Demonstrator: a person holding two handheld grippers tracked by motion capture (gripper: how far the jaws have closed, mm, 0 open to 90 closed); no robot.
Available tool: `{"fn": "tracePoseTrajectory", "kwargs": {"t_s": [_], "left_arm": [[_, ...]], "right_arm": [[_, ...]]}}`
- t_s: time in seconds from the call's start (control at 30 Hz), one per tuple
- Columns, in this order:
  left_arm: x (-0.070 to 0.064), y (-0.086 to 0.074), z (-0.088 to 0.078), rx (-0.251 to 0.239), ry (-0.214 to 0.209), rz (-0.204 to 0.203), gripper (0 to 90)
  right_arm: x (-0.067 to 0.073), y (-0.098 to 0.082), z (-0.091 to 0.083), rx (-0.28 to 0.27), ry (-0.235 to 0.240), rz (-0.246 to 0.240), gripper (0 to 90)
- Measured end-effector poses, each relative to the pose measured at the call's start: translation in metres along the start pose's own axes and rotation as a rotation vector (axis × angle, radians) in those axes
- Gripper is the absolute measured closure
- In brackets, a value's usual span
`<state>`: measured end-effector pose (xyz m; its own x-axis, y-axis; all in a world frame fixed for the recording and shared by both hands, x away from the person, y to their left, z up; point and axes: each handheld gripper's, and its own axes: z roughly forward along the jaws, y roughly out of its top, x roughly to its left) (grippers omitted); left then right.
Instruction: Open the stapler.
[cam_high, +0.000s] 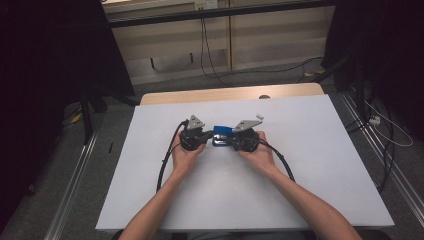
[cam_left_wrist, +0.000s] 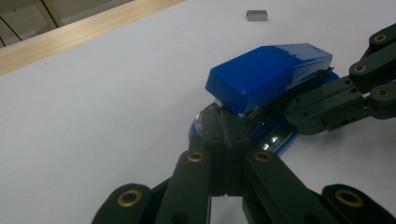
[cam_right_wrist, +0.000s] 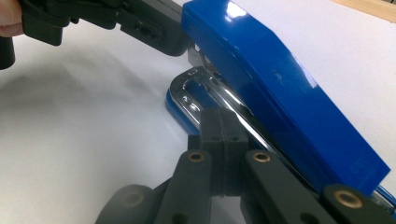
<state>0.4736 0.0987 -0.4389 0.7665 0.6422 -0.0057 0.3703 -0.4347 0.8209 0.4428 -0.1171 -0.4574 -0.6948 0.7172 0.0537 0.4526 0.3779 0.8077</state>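
One blue plastic stapler with a chromed metal base (cam_high: 221, 135) lies near the middle of the white-covered surface (cam_high: 310, 165), which has a pale wooden edge along its far side. The stapler's blue lid (cam_left_wrist: 271, 74) is lifted away from the shiny lower rail, so the body stands open at an angle.

Two tools meet at the stapler, one from each end. The left tool (cam_high: 194, 135), held in the person's left hand (cam_high: 186, 154), comes in from the stapler's left; in the left gripper view (cam_left_wrist: 227, 140) its two black jaws are pressed together, their tips at the front end of the chromed base. Whether they pinch the metal lip or merely touch it cannot be told. The right tool (cam_high: 243, 137), held in the right hand (cam_high: 258, 152), comes in from the stapler's right; in the right gripper view (cam_right_wrist: 223, 133) its jaws are likewise drawn together, tips against the chrome rail beneath the raised blue lid, and again a true grip cannot be told from plain contact.

One small grey metal block (cam_left_wrist: 257, 15) lies apart on the surface beyond the stapler. One small white piece (cam_high: 259, 116) lies just beyond the right tool. Two black cables (cam_high: 167, 160) trail back from the tools, one beside each forearm.
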Motion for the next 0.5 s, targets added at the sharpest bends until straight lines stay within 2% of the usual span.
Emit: {"fn": "tracePoseTrajectory", "kwargs": {"t_s": [0.27, 0.5], "left_arm": [[-0.001, 0.0013, -0.0007, -0.011, 0.001, -0.003, 90.0], [-0.0016, 0.0029, -0.0018, -0.018, 0.002, -0.005, 90.0]], "right_arm": [[-0.0013, 0.0004, 0.0, 0.002, 0.001, 0.014, 90.0], [-0.0002, 0.0008, 0.0, 0.004, 0.004, 0.005, 90.0]]}}
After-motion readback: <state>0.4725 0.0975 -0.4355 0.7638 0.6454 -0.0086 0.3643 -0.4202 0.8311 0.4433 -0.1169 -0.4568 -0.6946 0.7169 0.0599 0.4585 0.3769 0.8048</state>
